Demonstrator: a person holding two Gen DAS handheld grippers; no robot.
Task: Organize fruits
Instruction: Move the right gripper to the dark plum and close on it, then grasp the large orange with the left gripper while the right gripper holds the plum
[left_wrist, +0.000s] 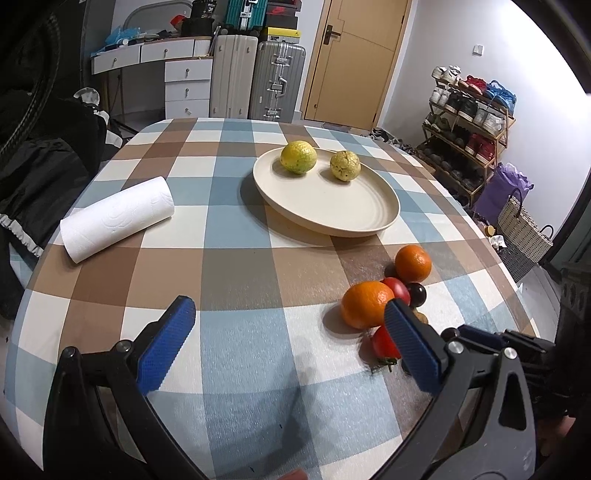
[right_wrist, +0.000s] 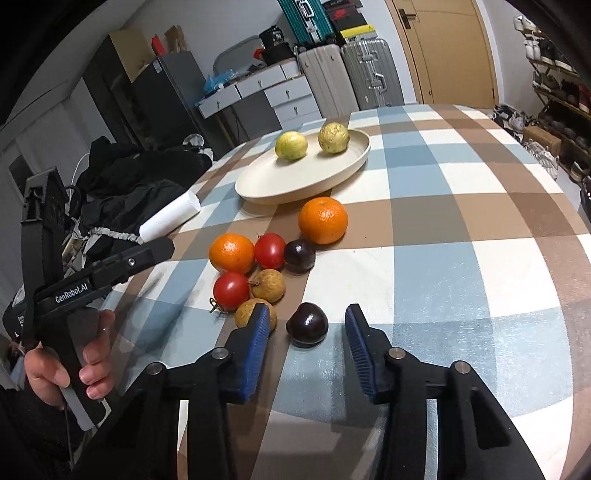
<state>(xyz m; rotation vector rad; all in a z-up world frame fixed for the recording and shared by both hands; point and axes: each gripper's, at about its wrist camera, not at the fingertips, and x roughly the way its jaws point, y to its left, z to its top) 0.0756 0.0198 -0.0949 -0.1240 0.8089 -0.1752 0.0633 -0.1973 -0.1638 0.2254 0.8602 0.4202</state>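
Centrally, a dark plum (right_wrist: 307, 324) is framed between the spread fingers of the right gripper (right_wrist: 306, 322), left gripper (left_wrist: 290, 317) also held open, plate (right_wrist: 258, 184) seen higher up.

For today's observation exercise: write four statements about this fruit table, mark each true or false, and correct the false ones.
1. Two yellow-green fruits lie on the plate. True.
2. The right gripper grips a tomato. False: its fingers stand open on either side of a dark plum.
3. The paper towel roll stands upright. False: it lies on its side.
4. Both oranges sit on the tablecloth, off the plate. True.
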